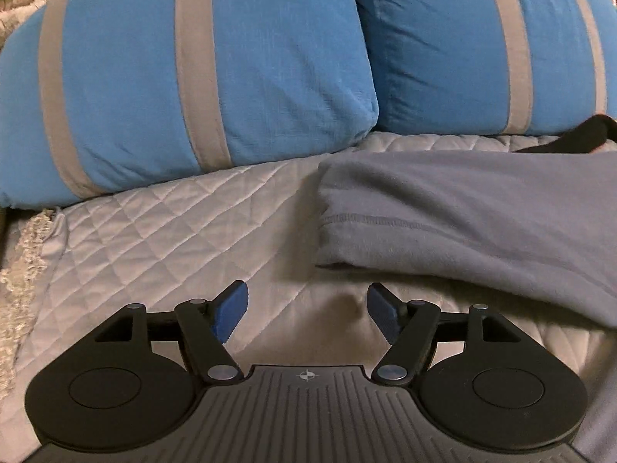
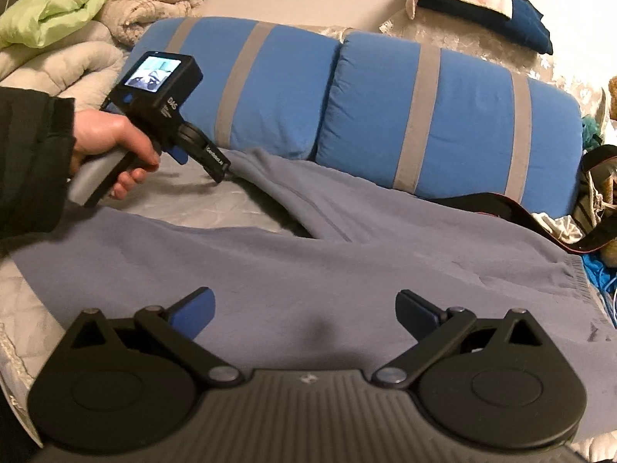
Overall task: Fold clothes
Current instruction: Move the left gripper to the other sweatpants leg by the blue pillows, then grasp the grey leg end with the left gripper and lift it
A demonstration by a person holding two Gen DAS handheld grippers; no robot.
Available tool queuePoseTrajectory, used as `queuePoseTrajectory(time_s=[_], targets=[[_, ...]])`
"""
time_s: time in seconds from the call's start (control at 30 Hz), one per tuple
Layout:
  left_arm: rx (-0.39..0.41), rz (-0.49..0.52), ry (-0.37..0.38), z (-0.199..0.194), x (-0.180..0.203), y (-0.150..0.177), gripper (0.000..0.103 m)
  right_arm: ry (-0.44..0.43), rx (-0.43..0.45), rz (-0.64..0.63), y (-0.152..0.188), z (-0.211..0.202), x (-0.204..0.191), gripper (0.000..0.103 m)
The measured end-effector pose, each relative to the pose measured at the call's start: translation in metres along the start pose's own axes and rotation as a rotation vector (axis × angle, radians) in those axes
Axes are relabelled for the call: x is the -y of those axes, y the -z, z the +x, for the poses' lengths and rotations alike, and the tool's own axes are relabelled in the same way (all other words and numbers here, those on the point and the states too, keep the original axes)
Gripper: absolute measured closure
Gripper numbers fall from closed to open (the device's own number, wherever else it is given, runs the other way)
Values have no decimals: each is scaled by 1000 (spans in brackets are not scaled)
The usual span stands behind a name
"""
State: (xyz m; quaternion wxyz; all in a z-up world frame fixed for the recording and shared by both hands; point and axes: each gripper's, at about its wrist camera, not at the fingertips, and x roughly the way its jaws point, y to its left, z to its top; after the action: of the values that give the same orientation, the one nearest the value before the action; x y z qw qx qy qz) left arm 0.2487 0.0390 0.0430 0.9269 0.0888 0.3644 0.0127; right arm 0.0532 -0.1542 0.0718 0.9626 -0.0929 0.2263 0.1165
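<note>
A grey-blue sweatshirt (image 2: 347,262) lies spread on the bed, and one sleeve (image 2: 277,181) reaches up-left toward the pillows. In the left wrist view that sleeve (image 1: 462,223) lies to the right, its folded cuff end (image 1: 327,227) just ahead of my left gripper (image 1: 306,289). That gripper is open over bare quilt, with nothing between its blue pads. From the right wrist view, a hand (image 2: 112,135) holds the left gripper (image 2: 220,171) with its tips down by the sleeve end. My right gripper (image 2: 304,297) is open wide over the sweatshirt's body and holds nothing.
Two blue pillows with grey stripes (image 1: 216,77) (image 2: 443,123) line the back of the grey quilted bedcover (image 1: 154,231). Piled blankets and a green cloth (image 2: 77,4) sit at the back left. A black strap (image 2: 513,208) and assorted clutter lie at the right edge.
</note>
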Motion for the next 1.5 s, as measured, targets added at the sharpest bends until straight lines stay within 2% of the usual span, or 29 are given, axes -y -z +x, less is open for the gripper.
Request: queuePoseTrajectory(time_s=[0.1, 0.17, 0.27, 0.33, 0.43, 0.47, 0.5, 0.57, 0.6, 0.77, 0.87, 1.03, 1.2, 1.33, 1.5], targets=[[6, -34, 33, 10, -2, -7, 36, -2, -8, -4, 0, 3, 1, 0], [35, -77, 48, 11, -4, -12, 36, -6, -6, -8, -1, 3, 1, 0], [88, -146, 108, 13, -11, -16, 36, -13, -3, -8, -3, 3, 1, 0], [85, -211, 148, 19, -17, -21, 36, -16, 1, -5, -4, 3, 1, 0], [41, -360, 234, 33, -30, -23, 37, -13, 3, 1, -6, 4, 2, 0], [26, -408, 263, 38, -35, -23, 45, -11, 0, 4, -6, 5, 3, 0], [17, -446, 296, 43, -38, -22, 65, -10, -3, 8, -6, 6, 3, 0], [4, -507, 365, 48, -42, -20, 90, -8, -9, 15, -6, 8, 5, 0], [14, -510, 374, 46, -41, -21, 94, -7, -11, 18, -6, 8, 5, 0], [125, -374, 329, 12, -20, -38, 98, 3, -11, 25, -4, 10, 8, 0], [179, -347, 374, -14, -13, -49, 98, 12, 4, 16, -4, 9, 8, 0], [244, -251, 393, -54, 1, -59, 98, 36, 104, -19, -12, 12, 8, 0], [289, -143, 392, -83, 18, -58, 98, 63, 216, -80, -43, 34, 9, 1], [326, -65, 443, -101, 30, -55, 98, 56, 254, -88, -65, 67, 10, 2], [353, 11, 549, -111, 41, -53, 98, 58, 291, -83, -85, 93, 11, 15]])
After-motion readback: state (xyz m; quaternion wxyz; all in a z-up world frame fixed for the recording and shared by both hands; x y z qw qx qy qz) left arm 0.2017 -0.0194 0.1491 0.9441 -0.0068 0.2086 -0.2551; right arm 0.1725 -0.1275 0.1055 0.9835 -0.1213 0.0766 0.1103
